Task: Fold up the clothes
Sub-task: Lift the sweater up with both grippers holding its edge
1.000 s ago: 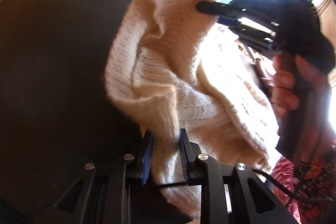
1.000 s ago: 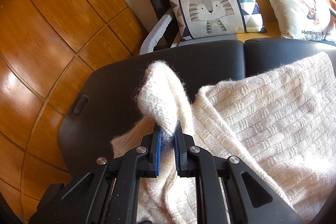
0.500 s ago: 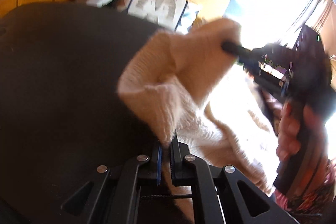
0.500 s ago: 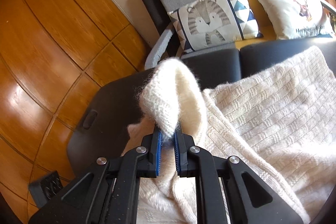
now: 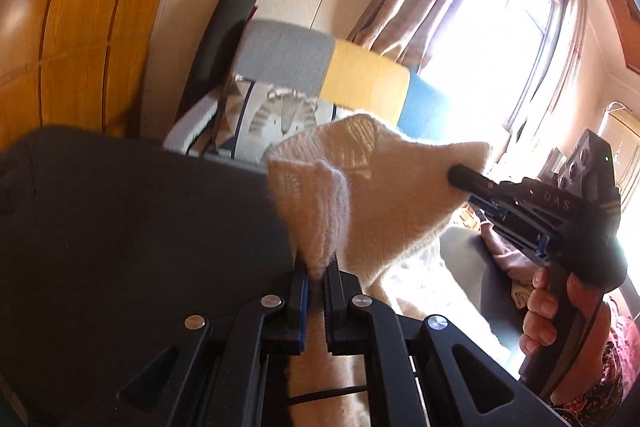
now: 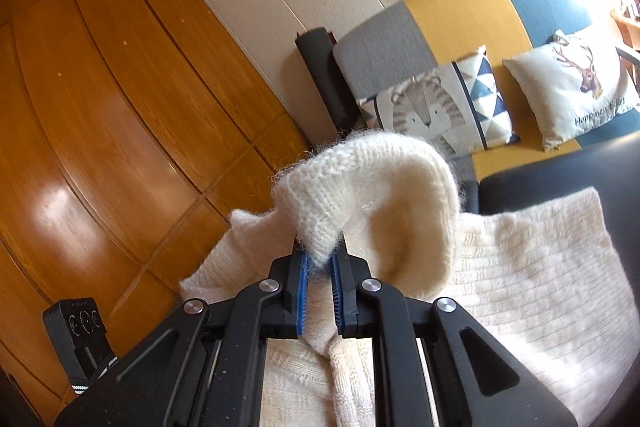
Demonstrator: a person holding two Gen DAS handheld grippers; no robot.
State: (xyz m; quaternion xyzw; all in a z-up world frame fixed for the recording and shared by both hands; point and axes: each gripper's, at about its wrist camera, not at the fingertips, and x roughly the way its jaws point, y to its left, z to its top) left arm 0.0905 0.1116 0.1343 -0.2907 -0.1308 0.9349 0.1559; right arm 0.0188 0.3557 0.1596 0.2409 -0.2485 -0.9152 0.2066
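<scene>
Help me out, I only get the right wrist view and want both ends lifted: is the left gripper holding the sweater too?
Observer: Yes. The left gripper is shut on a fold of the sweater, held up off the table.
Operator: Where is my grip relative to that one?
Observer: The right gripper pinches a corner off to the right of the left grip, and the knit spans between the two.
Operator: Anything near my gripper that I might snag?
Observer: A pink cloth lies below it, close to the hand on its handle.
</scene>
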